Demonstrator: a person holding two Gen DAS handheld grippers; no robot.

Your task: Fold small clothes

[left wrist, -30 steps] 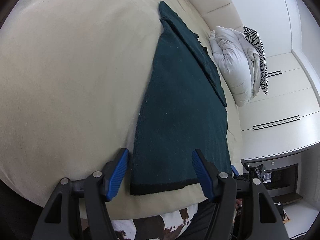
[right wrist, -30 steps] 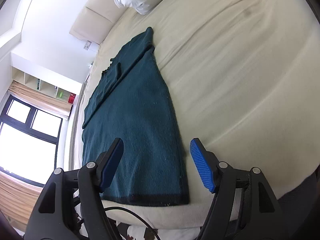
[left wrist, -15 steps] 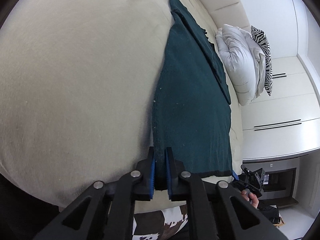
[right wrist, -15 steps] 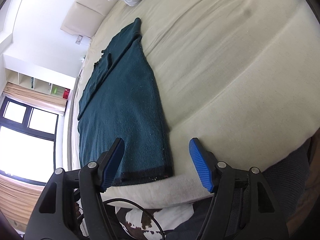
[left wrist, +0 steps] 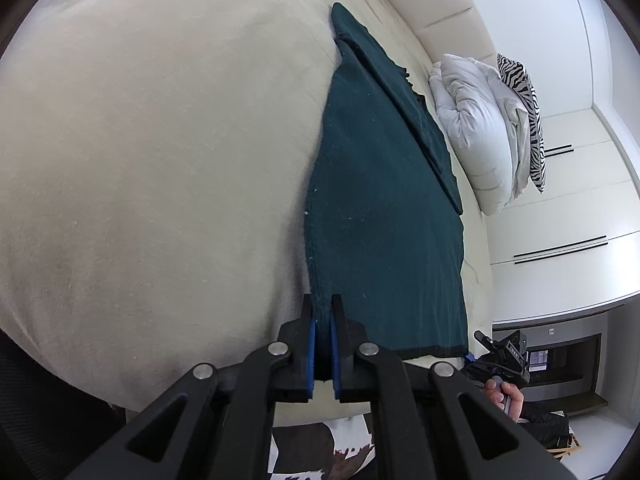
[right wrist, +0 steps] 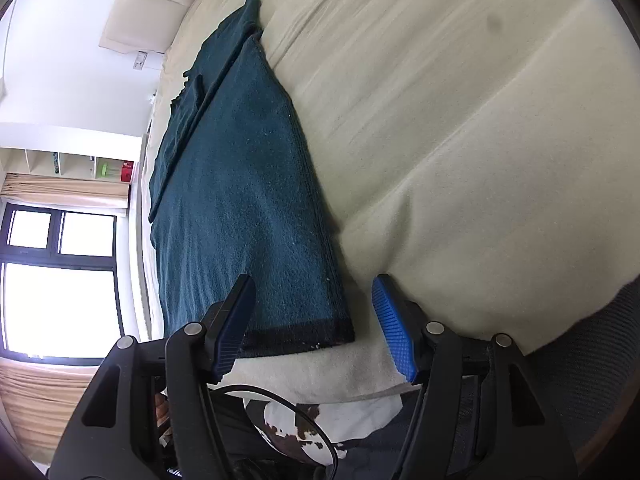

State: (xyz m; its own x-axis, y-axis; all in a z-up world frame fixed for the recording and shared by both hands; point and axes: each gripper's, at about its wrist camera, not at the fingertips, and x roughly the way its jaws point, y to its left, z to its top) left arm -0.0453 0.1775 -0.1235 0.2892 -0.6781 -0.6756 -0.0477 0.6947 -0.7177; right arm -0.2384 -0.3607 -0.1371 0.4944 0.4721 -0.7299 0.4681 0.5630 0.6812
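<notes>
The garment (left wrist: 384,216) lies flat on the bed (left wrist: 160,160), lengthwise toward the headboard (left wrist: 420,4). A folded duvet (left wrist: 476,128) sits beside the garment's far end, a pillow (left wrist: 524,108) leaning behind it (possibly against the wall). The left gripper (left wrist: 323,312) meets the garment's near corner; the right gripper (right wrist: 312,304) straddles the opposite near corner.

We see a dark teal garment (left wrist: 384,216), fuzzy matt knit cloth. Under it, cream bedcover (left wrist: 160,168), soft matt fabric. Left gripper (left wrist: 323,316): matt black plastic, ribbed blue pads, shiny metal rivets.
</notes>
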